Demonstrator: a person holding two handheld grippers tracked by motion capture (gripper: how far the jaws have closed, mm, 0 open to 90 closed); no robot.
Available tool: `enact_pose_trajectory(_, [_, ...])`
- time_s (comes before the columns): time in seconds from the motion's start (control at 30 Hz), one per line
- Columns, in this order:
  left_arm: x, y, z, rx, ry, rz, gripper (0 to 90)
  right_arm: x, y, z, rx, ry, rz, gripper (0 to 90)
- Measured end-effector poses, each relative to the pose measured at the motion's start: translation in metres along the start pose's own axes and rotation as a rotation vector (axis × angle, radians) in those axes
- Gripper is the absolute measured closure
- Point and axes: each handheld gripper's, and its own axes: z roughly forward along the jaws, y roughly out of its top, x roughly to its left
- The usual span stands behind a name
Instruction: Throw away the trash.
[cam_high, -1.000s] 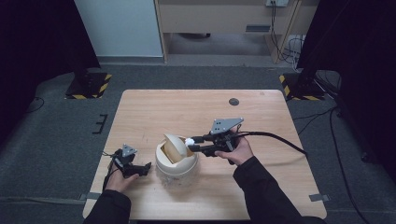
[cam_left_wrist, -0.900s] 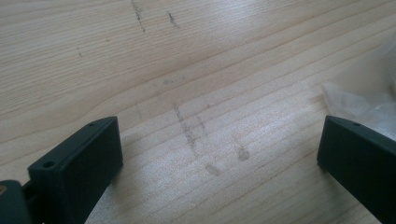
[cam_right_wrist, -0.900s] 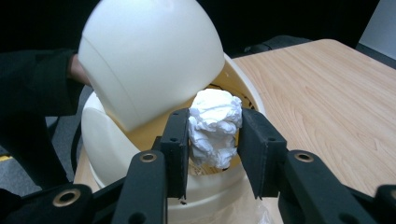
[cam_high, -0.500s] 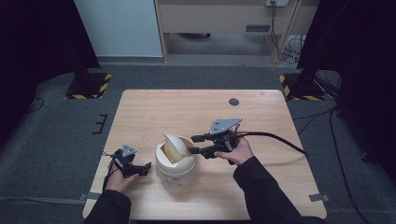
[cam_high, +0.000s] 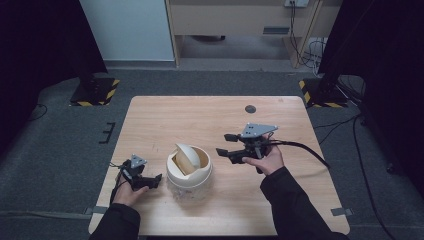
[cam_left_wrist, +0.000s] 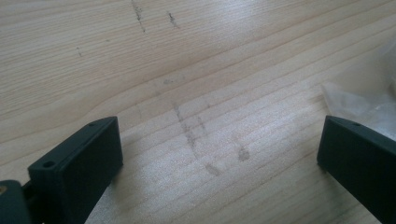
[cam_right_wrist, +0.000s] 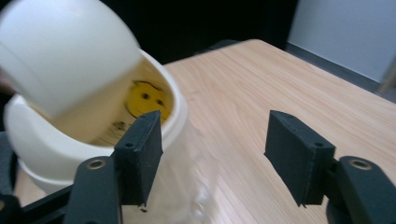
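Bin (cam_high: 189, 172) near front edge of bench (cam_high: 210, 112), left of centre, swing lid (cam_high: 187, 156) tilted, yellow smiley thing (cam_right_wrist: 147, 101) inside | right tool (cam_high: 226, 145) just right of bin, nearer, jaws just been opening, nothing between | left tool (cam_high: 155, 180) just left of bin, open, empty, low over bench.

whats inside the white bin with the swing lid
Through the tilted lid of the white bin, a yellow smiley-face thing shows. The lid and wall hide whatever else lies in there.
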Motion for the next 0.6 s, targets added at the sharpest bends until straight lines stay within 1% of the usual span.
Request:
enact_pose_trajectory(0.03, [0.000, 0.000, 0.000, 0.000, 0.000, 0.000, 0.0, -0.002, -0.002, -0.002, 0.002, -0.014, 0.004, 34.3])
enact_pose_trajectory(0.07, [0.000, 0.000, 0.000, 0.000, 0.000, 0.000, 0.0, -0.005, -0.007, -0.006, 0.006, -0.039, 0.022, 32.2])
enact_pose_trajectory(0.13, [0.000, 0.000, 0.000, 0.000, 0.000, 0.000, 0.0, -0.008, -0.012, -0.011, 0.014, -0.064, 0.037, 30.6])
enact_pose_trajectory(0.23, [0.000, 0.000, 0.000, 0.000, 0.000, 0.000, 0.0, -0.014, -0.024, -0.020, 0.045, -0.103, 0.058, 29.2])
enact_pose_trajectory(0.4, [0.000, 0.000, 0.000, 0.000, 0.000, 0.000, 0.0, -0.024, -0.048, -0.033, 0.090, -0.154, 0.094, 26.0])
enact_pose_trajectory(0.53, [0.000, 0.000, 0.000, 0.000, 0.000, 0.000, 0.0, -0.031, -0.069, -0.043, 0.123, -0.196, 0.140, 24.7])
enact_pose_trajectory(0.6, [0.000, 0.000, 0.000, 0.000, 0.000, 0.000, 0.0, -0.036, -0.081, -0.048, 0.151, -0.229, 0.169, 24.4])
